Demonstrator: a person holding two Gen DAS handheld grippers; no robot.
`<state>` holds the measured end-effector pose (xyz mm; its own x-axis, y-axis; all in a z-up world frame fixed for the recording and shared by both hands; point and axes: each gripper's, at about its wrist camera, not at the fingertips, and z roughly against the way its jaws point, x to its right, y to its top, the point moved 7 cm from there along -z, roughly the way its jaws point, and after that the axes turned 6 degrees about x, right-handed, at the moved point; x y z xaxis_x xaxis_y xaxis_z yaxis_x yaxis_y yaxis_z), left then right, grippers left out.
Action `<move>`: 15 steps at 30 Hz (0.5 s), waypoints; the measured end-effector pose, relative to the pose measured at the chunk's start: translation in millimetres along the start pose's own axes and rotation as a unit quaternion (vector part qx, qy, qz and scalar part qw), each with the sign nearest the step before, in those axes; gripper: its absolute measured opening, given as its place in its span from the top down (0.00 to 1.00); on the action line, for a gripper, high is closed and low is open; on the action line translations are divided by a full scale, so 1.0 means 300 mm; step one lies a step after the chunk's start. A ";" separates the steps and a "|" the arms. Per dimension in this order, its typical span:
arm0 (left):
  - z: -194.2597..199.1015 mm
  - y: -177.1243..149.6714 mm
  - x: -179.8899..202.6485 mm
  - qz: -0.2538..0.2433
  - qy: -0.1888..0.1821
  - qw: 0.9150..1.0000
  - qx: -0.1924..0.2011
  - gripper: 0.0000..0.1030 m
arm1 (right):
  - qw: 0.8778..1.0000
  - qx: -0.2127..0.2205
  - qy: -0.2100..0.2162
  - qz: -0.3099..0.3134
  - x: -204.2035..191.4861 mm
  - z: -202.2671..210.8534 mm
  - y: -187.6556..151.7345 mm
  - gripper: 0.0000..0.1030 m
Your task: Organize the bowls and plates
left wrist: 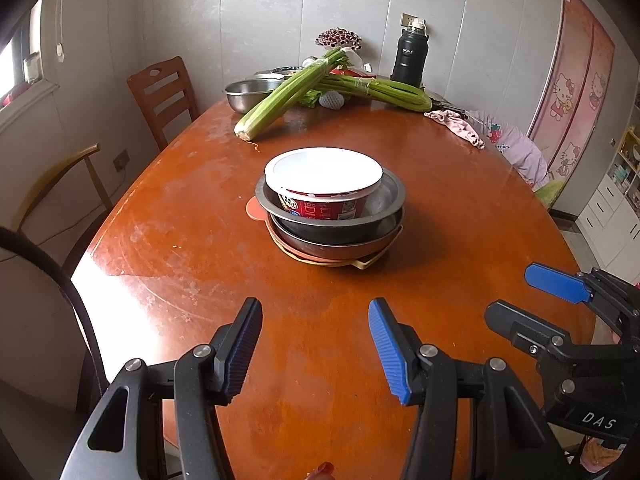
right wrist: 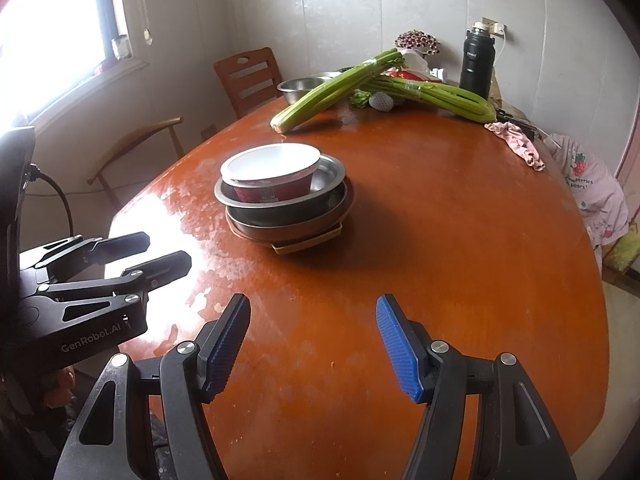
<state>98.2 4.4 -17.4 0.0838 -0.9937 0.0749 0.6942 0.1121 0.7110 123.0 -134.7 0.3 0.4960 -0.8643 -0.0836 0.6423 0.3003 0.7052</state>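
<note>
Celery [left wrist: 280, 96], steel bowl [left wrist: 250, 94], perhaps cloth [left wrist: 456, 125] beyond bowl stack [left wrist: 330, 208]; both claws [left wrist: 315, 346] [right wrist: 313, 350] wide, empty.

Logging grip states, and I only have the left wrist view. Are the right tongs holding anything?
Observer: No. The right tongs stand open over bare table, with nothing between them.
Operator: Are they close to the stack?
Observer: No. The stack sits well ahead, to the left of their line.
Operator: What causes the glare on the table?
Observer: A large bright window on the left wall.
</note>
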 end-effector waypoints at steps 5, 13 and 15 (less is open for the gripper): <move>-0.004 -0.001 0.001 -0.001 -0.002 1.000 -0.002 0.47 | 1.000 -0.003 -0.002 -0.002 0.005 -0.004 -0.008 0.35; -0.007 -0.006 0.000 -0.003 -0.003 1.000 -0.005 0.47 | 1.000 -0.008 -0.001 -0.002 0.003 -0.015 -0.015 0.34; -0.010 -0.006 0.001 -0.002 -0.002 1.000 -0.006 0.47 | 1.000 -0.008 -0.001 -0.001 0.002 -0.016 -0.017 0.35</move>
<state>99.1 4.0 -20.7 0.0774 -0.9942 0.0745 0.7025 0.1074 0.7036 122.8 -134.9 -6.7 0.4931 -0.8659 -0.0844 0.6530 0.3043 0.6935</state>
